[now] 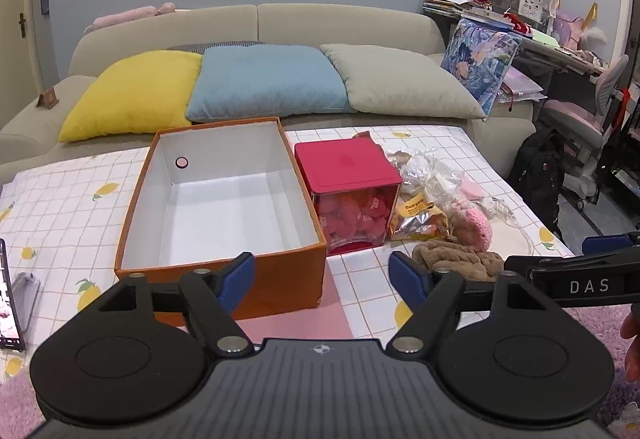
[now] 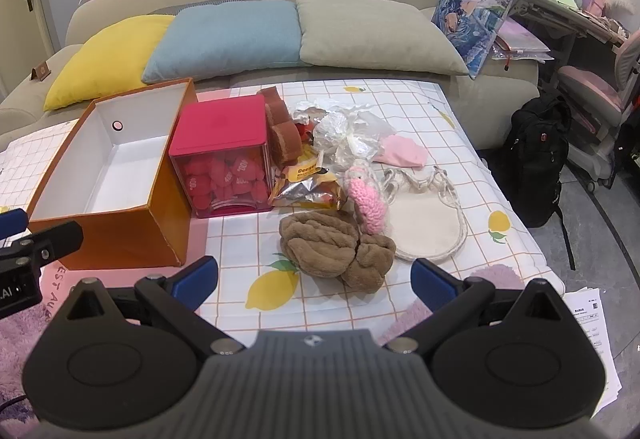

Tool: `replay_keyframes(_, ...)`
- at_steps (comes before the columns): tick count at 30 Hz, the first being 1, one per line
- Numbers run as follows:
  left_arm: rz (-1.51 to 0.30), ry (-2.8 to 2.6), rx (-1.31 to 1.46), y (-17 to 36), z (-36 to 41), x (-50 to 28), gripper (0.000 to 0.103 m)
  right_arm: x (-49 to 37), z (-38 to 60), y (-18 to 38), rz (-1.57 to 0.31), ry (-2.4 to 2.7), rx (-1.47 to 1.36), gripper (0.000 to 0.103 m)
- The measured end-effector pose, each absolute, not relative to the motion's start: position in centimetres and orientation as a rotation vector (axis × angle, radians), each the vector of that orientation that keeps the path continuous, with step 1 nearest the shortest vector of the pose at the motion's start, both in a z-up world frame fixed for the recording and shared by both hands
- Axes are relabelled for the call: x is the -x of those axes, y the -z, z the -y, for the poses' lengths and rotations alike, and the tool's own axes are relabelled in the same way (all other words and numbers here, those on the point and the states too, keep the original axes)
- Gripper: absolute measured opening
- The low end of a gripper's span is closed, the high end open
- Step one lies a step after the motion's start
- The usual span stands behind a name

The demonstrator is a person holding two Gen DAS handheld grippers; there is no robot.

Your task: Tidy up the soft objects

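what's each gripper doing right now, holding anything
left gripper: open, holding nothing, near the orange box
right gripper: open wide, holding nothing, in front of the brown plush

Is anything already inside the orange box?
No; the orange box shows only its bare white floor and walls in the left wrist view, with nothing lying in it.

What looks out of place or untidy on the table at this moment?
The soft things lie in a loose heap right of the red-lidded box: brown plush, pink knit piece, cream pouch, among crumpled wrappers. The orange box is empty.
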State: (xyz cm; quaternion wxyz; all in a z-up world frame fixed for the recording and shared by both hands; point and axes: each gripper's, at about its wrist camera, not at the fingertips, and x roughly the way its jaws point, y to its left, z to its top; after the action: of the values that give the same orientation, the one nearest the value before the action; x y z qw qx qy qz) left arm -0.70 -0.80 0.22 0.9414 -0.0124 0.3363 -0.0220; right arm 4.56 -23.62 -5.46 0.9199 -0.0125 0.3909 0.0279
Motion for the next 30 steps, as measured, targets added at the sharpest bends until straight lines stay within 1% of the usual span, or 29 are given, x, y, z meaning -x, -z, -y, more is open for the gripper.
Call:
replay_keyframes(19,-0.712,0.065,0.062,-0.07,-0.04,0.53,0.083,-4.69,23.6,5.49,-0.817,-0.043,0.036,0.1)
replay_keyframes(23,-0.716,0.071,0.065,0.08,0.09,0.56,0.081,-4.66,23.56,5.5,-0.818,-0.044,0.039,0.1)
replay_keyframes(30,-0.715,0.066,0.066,0.11,0.03,0.6,0.08,-4.68,23.43,5.52,-0.821,-0.044,0.045,0.1)
